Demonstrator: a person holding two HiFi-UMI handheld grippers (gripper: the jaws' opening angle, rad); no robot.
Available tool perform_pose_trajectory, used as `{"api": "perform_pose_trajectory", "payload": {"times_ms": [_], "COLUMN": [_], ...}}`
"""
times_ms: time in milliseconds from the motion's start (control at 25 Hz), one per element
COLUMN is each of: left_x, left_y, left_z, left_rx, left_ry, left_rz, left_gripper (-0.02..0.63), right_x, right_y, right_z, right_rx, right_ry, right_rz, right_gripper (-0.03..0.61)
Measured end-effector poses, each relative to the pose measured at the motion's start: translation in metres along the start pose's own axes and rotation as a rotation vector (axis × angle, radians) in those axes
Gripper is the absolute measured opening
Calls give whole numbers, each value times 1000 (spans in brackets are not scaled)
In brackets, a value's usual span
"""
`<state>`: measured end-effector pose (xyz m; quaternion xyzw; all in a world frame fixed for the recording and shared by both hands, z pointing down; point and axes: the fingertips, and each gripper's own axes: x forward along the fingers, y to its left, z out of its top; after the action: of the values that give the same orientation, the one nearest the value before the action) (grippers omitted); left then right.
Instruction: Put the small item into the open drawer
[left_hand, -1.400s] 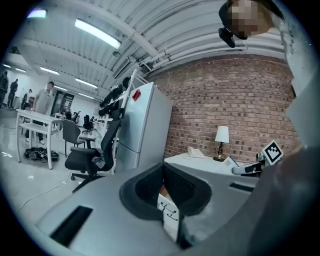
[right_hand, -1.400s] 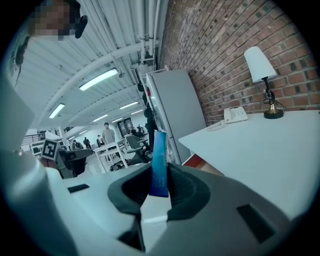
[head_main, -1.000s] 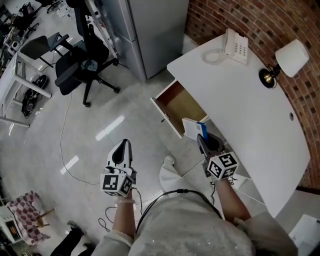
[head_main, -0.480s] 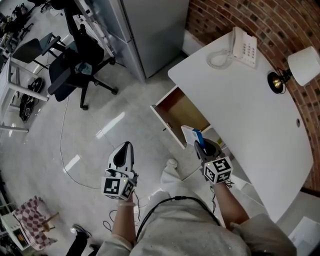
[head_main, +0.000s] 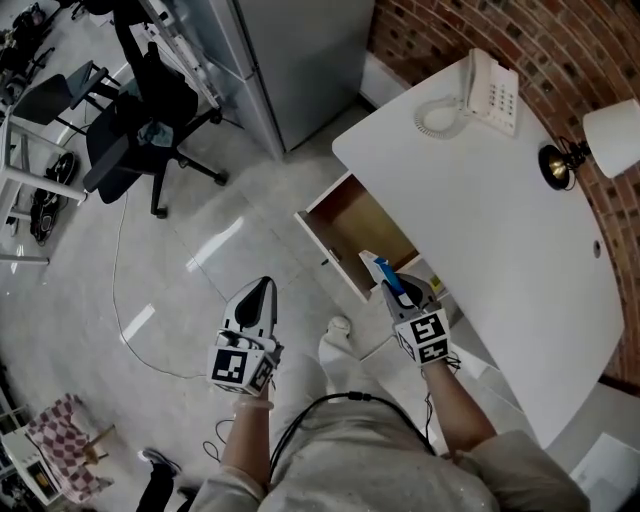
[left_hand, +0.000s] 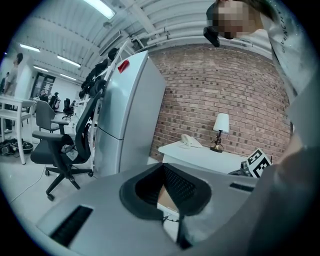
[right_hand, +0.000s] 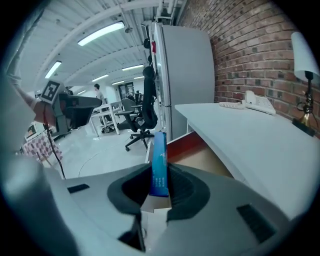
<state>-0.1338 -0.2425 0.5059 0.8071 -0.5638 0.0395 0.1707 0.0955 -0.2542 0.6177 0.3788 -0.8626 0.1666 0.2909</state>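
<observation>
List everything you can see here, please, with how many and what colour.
desk: one, white, right side
drawer: one, wood-lined, open at the desk's front
telephone: one, white, on the desk
lamp: one, white shade, on the desk
office chair: one, black, far left
tall cabinet: one, grey, beside the desk
small box: one, blue and white, in the right gripper
left hand-held gripper: one, grey, empty
right hand-held gripper: one, grey, by the drawer

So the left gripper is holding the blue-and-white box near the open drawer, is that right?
Not quite: it is the right gripper that holds the blue-and-white box near the open drawer; the right gripper view shows the box clamped between its jaws.
</observation>
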Motion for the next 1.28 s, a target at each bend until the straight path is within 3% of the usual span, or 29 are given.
{"api": "perform_pose_trajectory", "payload": {"times_ms": [400,760,1280], "left_x": [25,56,70], "left_y": [2,1,5], "left_z": [-16,-27,-48], "left_rx": [2,-13,-14], "left_ry": [70,73,84], "left_rz": [-55,-121,-146], "left_gripper": [5,5,5], "right_x": [20,45,75], "right_y": [6,13,11], "right_z": [-22,-41,-69], "right_rx": [-121,-395,-436], "right_ry": [114,252,387], "right_rz": [3,32,31], "right_gripper": [80,81,81]}}
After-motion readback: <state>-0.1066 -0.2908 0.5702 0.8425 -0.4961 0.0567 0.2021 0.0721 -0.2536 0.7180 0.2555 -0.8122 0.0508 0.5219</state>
